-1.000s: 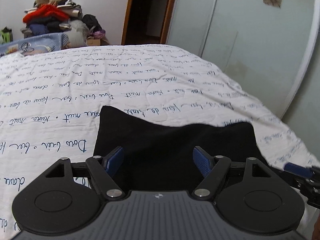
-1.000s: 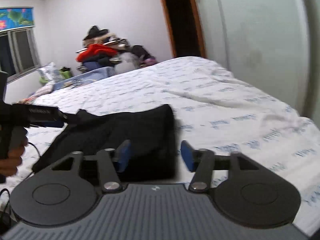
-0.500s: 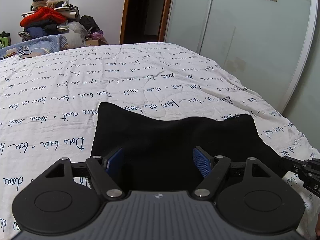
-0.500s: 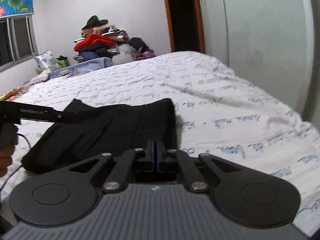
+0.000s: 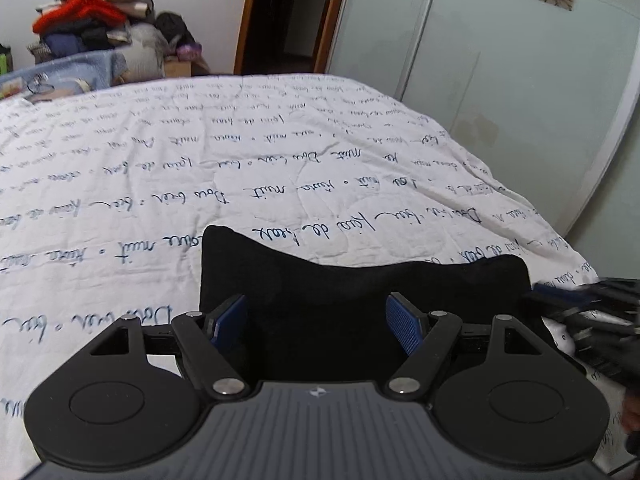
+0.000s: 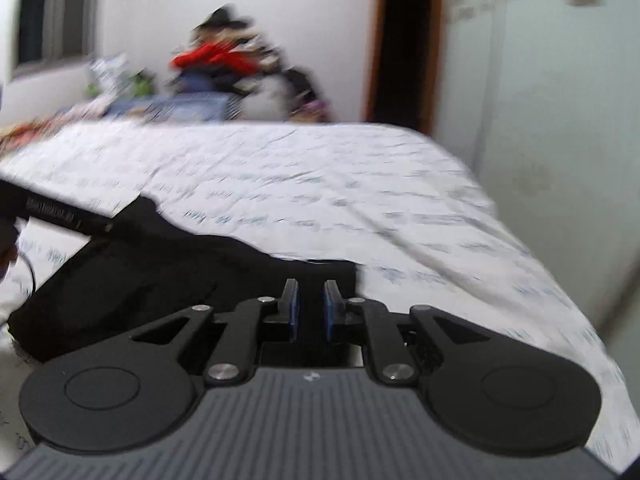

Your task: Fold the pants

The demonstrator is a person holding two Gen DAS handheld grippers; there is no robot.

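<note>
Black pants (image 5: pixel 360 300) lie folded into a wide rectangle on the white bed sheet (image 5: pixel 200 184) with blue script. My left gripper (image 5: pixel 316 316) hovers over their near edge, open wide, its blue pads (image 5: pixel 404 320) clear of the cloth. The right gripper (image 5: pixel 580 308) shows blurred by the pants' right corner. In the right wrist view the pants (image 6: pixel 160 276) stretch left, and my right gripper (image 6: pixel 312 306) sits at their near right corner. Its jaws are opening, with a narrow gap and nothing visibly pinched. The left gripper (image 6: pixel 60 214) reaches in over the pants' far left corner.
A heap of clothes (image 5: pixel 88 28) is piled beyond the bed's far end, beside a dark doorway (image 5: pixel 288 16). Frosted wardrobe doors (image 5: pixel 500 80) run along the right, close to the bed's right edge (image 5: pixel 560 240). A hand (image 6: pixel 8 240) shows at the left.
The right gripper's jaws closed fully, then parted a little, and it rolled and shifted toward the pants' corner. The left gripper stayed open and drifted slightly. The pants kept their shape.
</note>
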